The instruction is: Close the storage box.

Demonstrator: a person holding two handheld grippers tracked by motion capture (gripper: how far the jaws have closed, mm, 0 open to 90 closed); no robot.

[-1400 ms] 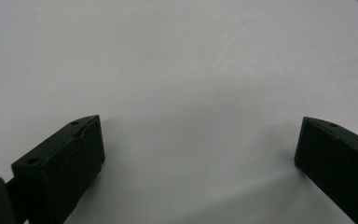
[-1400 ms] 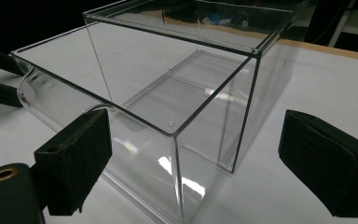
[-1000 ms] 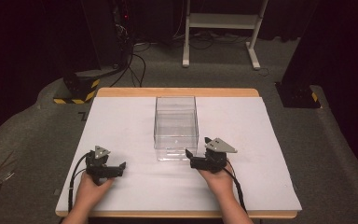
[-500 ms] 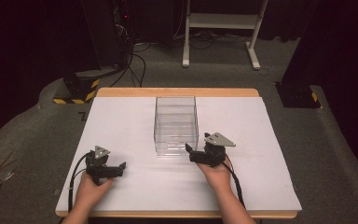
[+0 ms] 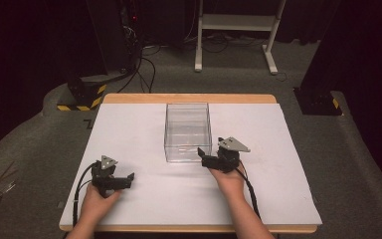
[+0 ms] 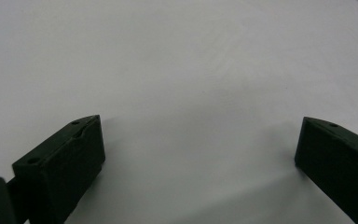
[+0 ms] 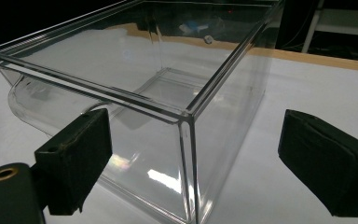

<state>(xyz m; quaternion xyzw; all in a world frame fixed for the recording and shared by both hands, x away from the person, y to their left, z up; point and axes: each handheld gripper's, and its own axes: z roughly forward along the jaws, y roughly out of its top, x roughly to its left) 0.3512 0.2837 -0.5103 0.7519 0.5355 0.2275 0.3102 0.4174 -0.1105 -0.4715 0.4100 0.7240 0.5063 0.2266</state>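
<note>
A clear plastic box (image 5: pixel 187 132), open at the top and with nothing in it, stands in the middle of the white table (image 5: pixel 144 124). My right gripper (image 5: pixel 202 156) is at the box's near right corner, open. In the right gripper view that corner of the box (image 7: pixel 189 126) stands between the wide-apart jaws, and the gripper (image 7: pixel 196 158) touches nothing. My left gripper (image 5: pixel 128 179) rests low on the table at the near left, well away from the box. It is open (image 6: pixel 200 154), with bare white surface between its jaws.
The wooden table edge (image 5: pixel 189 98) runs along the far side. On the floor beyond are cables (image 5: pixel 144 64), a white stand (image 5: pixel 234 30) and a yellow-black striped base (image 5: pixel 82 97). A black base (image 5: pixel 318 102) sits off the right corner.
My right gripper has moved forward and a little left, up to the box's near right corner. The left gripper and the box have stayed put.
</note>
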